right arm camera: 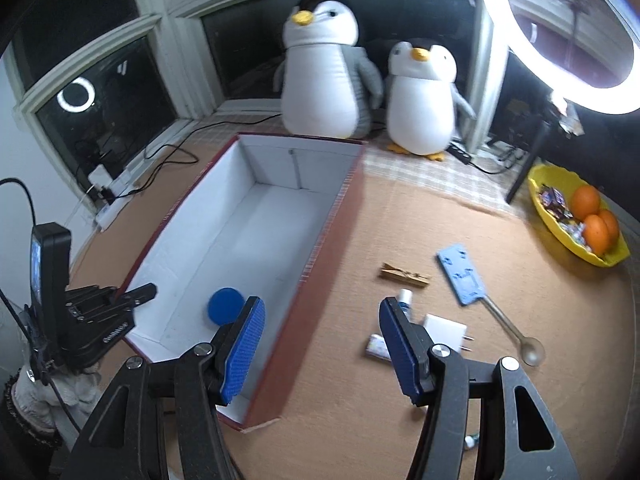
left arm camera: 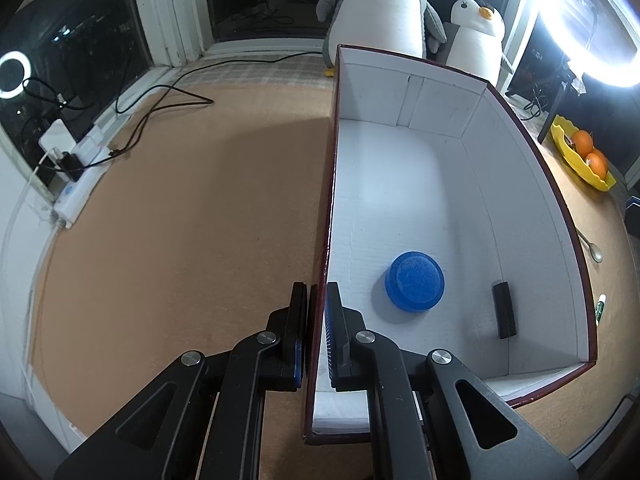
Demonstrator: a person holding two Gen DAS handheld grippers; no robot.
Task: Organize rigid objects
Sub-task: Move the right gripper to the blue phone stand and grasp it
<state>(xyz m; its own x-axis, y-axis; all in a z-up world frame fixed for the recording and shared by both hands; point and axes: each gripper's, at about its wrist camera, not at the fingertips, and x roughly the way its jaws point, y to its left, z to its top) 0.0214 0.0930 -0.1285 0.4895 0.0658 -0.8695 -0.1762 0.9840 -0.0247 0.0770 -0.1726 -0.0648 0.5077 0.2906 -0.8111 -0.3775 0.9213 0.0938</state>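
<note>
Our left jaws (left arm camera: 317, 300) clamp the box (left arm camera: 420, 168) wall; right jaws (right arm camera: 320, 316) stand apart, empty. In the box lie a blue lid (left arm camera: 414, 286) and, perhaps, a black block (left arm camera: 505, 309).

Your tan tabletop (right arm camera: 400, 220) carries the white-lined box (right arm camera: 344, 200), a clothespin (right arm camera: 404, 275), blue plate (right arm camera: 460, 274), spoon (right arm camera: 516, 332), tubes (right arm camera: 405, 300), white charger (right arm camera: 446, 330), yellow fruit bowl (right arm camera: 560, 236) and two plush penguins (right arm camera: 324, 92).
</note>
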